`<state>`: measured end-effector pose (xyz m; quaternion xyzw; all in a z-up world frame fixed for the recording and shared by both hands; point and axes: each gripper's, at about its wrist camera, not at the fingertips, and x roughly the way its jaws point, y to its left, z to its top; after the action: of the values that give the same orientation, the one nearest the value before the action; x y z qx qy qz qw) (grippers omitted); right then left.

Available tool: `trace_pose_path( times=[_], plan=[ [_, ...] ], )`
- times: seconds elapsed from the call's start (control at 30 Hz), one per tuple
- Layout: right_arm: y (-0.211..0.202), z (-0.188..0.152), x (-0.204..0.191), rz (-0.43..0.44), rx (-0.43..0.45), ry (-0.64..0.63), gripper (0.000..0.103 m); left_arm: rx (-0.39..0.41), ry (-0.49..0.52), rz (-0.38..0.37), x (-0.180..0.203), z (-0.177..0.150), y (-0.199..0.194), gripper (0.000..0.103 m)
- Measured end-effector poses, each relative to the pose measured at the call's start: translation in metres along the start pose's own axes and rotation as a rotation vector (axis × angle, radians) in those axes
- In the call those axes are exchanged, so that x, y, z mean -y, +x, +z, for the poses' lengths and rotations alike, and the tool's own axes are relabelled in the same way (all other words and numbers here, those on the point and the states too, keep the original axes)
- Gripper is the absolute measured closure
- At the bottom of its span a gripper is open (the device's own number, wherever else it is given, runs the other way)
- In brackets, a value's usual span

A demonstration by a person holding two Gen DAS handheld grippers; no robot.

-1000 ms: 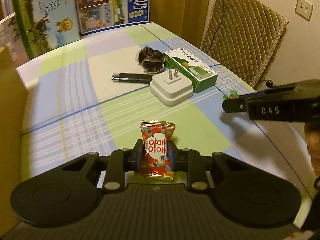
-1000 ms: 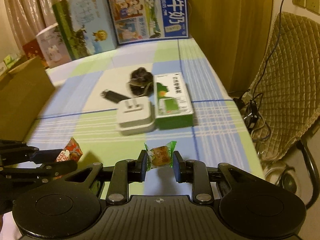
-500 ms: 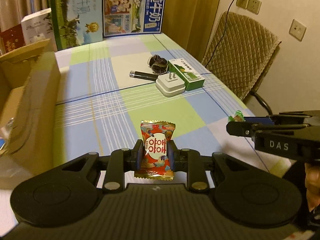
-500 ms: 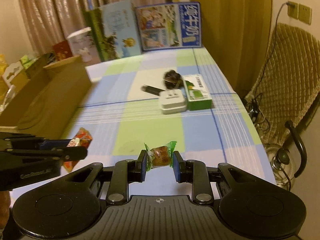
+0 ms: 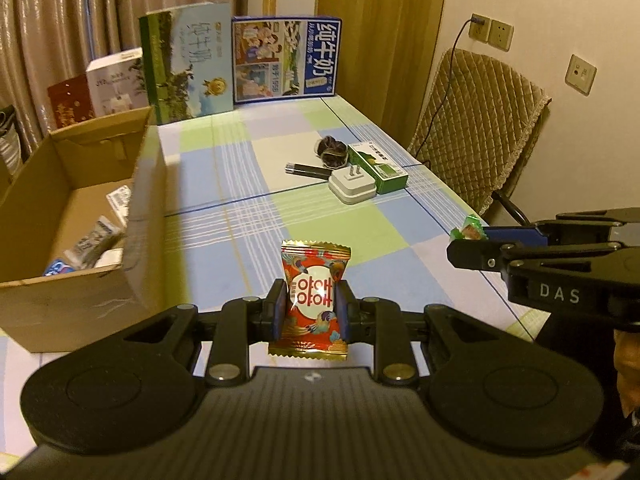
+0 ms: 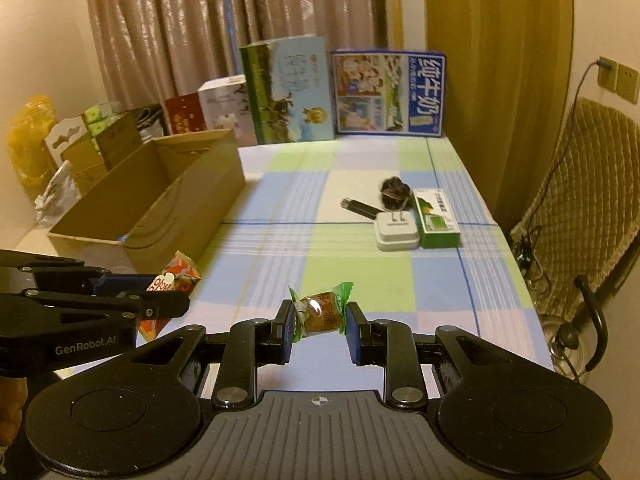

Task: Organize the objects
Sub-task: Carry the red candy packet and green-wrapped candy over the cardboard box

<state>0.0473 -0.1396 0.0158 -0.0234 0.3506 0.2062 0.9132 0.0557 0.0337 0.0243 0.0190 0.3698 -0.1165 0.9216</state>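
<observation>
A: Which way does the cardboard box (image 5: pixel 80 216) lie from each hand-held gripper?

B: To the left of both. From the left hand-held gripper (image 5: pixel 310 310) the box sits forward and to the left, its near corner just beside the tool. From the right hand-held gripper (image 6: pixel 320 322) it is further off, across the left one, which shows at the lower left of the right wrist view.

A: So the left one is nearer?

B: By these views, yes. It is pinching a red candy packet (image 5: pixel 311 300) upright between its fingers, the crimped ends sticking out above and below the pads. The right one is pinched on a green-wrapped sweet (image 6: pixel 321 312), held crosswise with its twisted ends pointing out to the sides.

A: How does the box run?

B: Its long axis runs away from the person, along the left edge of the tabletop (image 5: pixel 360 224). The open top faces up, and a few small packets already lie at the bottom.

A: And the rest?

B: A white plug adapter (image 5: pixel 352 186), a green carton (image 5: pixel 380 168), a black stick-shaped object (image 5: pixel 306 169) and a dark hair scrunchie (image 5: pixel 331 151) cluster on the far right of the tabletop, well apart from both tools.

A: The coming move?

B: Probably a leftward carry over the box wall, left tool first, since the right must cross further.
</observation>
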Motion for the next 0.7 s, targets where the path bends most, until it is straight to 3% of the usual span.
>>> trace_pose_path(
  times=[0.7],
  plan=[
    [0.002,0.006,-0.052,0.101,0.01,-0.093,0.079,0.027,-0.069,0.114,-0.045,-0.01,-0.05,0.082]
  ],
)
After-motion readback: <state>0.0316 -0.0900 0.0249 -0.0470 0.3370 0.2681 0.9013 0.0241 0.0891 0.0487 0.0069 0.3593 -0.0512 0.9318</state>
